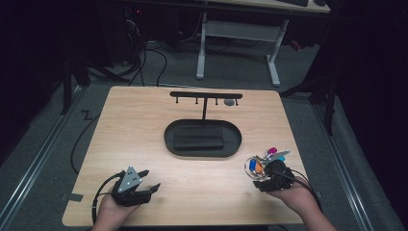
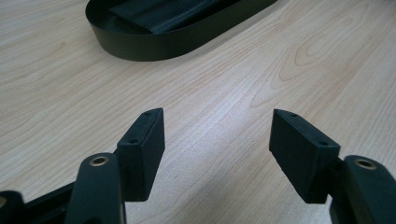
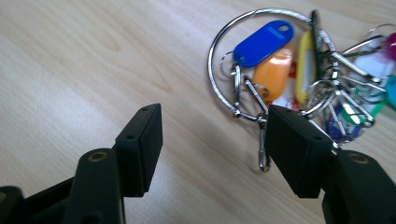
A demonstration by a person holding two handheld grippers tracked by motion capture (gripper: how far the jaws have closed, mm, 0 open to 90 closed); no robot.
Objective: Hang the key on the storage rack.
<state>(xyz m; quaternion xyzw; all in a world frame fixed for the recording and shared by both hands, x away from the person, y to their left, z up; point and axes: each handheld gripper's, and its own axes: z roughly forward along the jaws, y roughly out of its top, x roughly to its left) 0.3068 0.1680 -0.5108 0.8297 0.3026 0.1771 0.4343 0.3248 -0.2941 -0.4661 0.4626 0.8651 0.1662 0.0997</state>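
Observation:
A bunch of keys on a big metal ring lies at the table's front right, with blue, orange, yellow and pink tags. In the right gripper view the key bunch sits ahead and to the right. My right gripper is open over bare wood, and its right jaw hangs over the edge of the bunch. Seen from above, the right gripper is just behind the keys. My left gripper rests at the front left, and the left gripper is open with nothing between its jaws.
A black oval tray holding a dark block stands mid-table; the tray's wall lies ahead of the left gripper. Behind it rises a black T-shaped hook stand with a small grey thing under its bar.

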